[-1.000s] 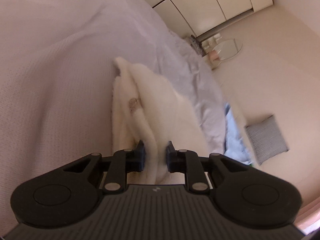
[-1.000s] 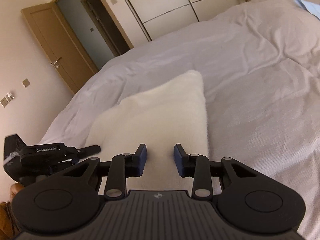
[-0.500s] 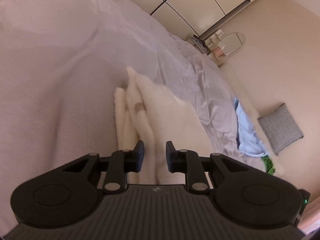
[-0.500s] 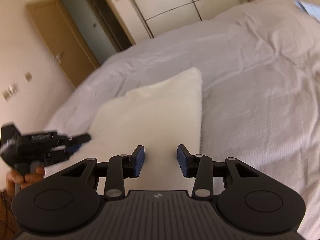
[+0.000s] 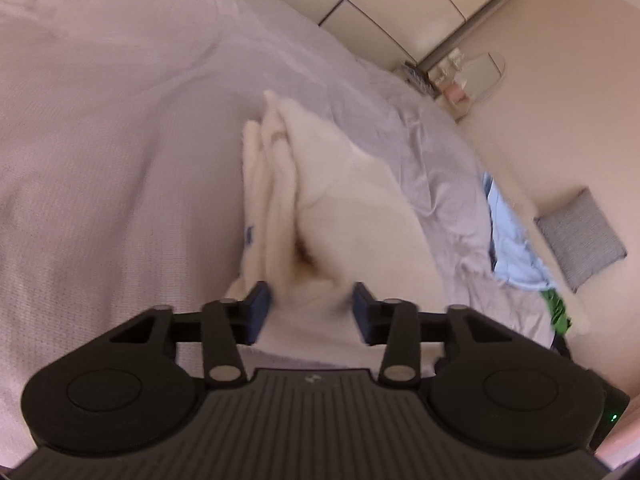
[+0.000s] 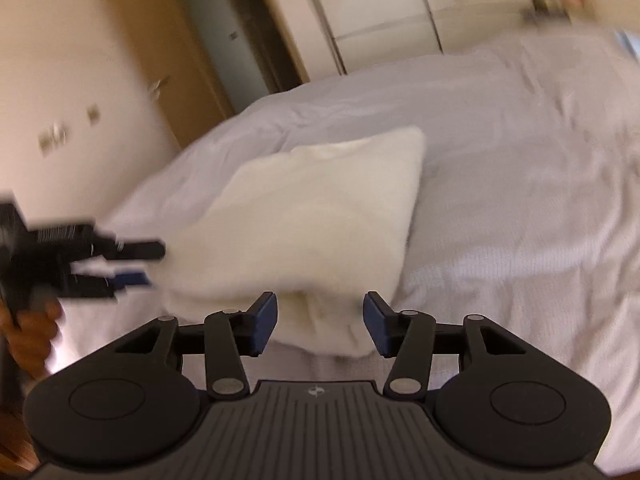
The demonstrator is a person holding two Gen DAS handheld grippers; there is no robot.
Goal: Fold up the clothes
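Observation:
A cream fleecy garment [image 5: 360, 216] [image 6: 320, 216] lies folded in a thick stack on the pale bedspread [image 5: 120, 160] [image 6: 520, 200]. My left gripper [image 5: 311, 308] is at the stack's near end. Its jaws are opening, the cloth lies loose between the blue pads, and neither pad presses on it. In the right wrist view this left gripper [image 6: 154, 262] shows blurred at the stack's left edge, held by a hand [image 6: 28, 332]. My right gripper [image 6: 320, 320] is at another edge. Its jaws are opening too, around the rounded fold without pinching it.
A light blue cloth [image 5: 512, 240] and something green [image 5: 558, 312] lie at the bed's right edge. A grey cushion [image 5: 580, 236] is on the floor. Wardrobe doors [image 6: 380, 12] and an open wooden door [image 6: 160, 60] stand beyond the bed.
Both pairs of jaws have widened and both grippers have drawn back a little from the cream garment. The garment stays folded on the bed.

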